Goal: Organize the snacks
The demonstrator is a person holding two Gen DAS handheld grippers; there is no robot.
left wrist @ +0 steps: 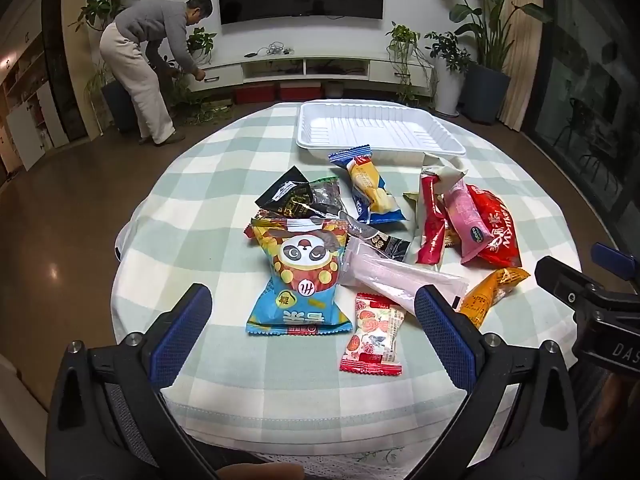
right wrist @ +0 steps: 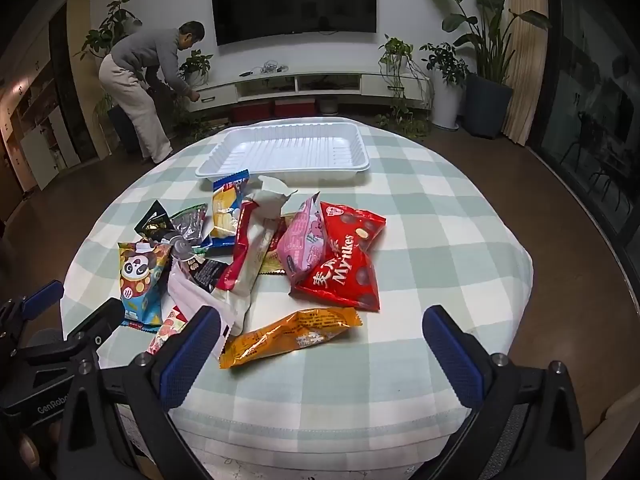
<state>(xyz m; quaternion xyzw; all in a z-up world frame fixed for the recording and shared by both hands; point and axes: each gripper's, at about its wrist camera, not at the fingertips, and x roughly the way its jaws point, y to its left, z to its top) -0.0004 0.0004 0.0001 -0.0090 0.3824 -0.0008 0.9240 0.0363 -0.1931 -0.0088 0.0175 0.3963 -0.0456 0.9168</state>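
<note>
1. Left wrist view: left gripper hovering, fingers spread wide, empty. Panda snack bag just ahead between them, near the bench's front edge; white tray at the far edge. Risk: overlapping packets dragged along.
2. Right wrist view: right gripper wide open, empty. Orange packet just ahead. Risk: slippery wrapper sliding away.

1 tray, 11 snack packets
</note>
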